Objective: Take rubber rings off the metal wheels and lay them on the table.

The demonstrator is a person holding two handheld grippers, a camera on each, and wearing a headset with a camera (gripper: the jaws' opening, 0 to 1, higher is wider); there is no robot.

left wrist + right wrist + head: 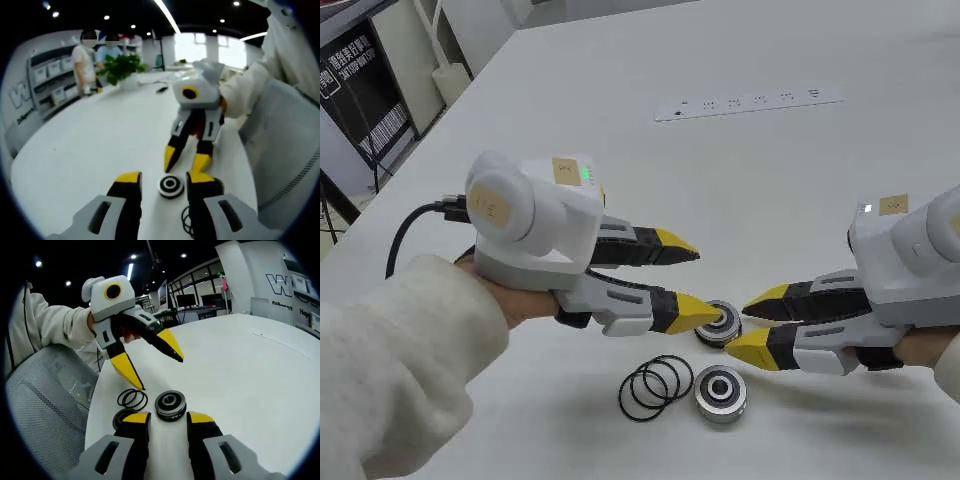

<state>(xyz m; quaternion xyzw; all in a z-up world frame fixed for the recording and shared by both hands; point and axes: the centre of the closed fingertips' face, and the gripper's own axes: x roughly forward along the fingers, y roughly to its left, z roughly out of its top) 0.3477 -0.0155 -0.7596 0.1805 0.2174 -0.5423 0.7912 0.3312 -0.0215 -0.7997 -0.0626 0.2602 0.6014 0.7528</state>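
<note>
Black rubber rings [655, 385], several loose overlapping loops, lie flat on the white table [620, 150] at the near edge of the work. Just right of them, and apart from them, stands the near wheel [721, 393], metal, resting flat with its bore upward. Next back: the far wheel [723, 322], likewise flat on the table, set between the tips of both grippers. The left gripper [690, 277], held by a hand in a white sleeve [390, 360], has its yellow-tipped jaws spread wide and clasps nothing; its lower tip lies just beside the far wheel. In the left gripper view that wheel [170, 186] sits on the table between the two jaw tips, untouched. The right gripper [745, 322] comes in from the opposite side, its jaws parted more narrowly and empty, tips pointing at the far wheel. The right gripper view shows this wheel [170, 405] just ahead of its jaw tips, with the rings [132, 399] beside it. Farther back, well apart, a white power strip [748, 102] lies on the table.
</note>
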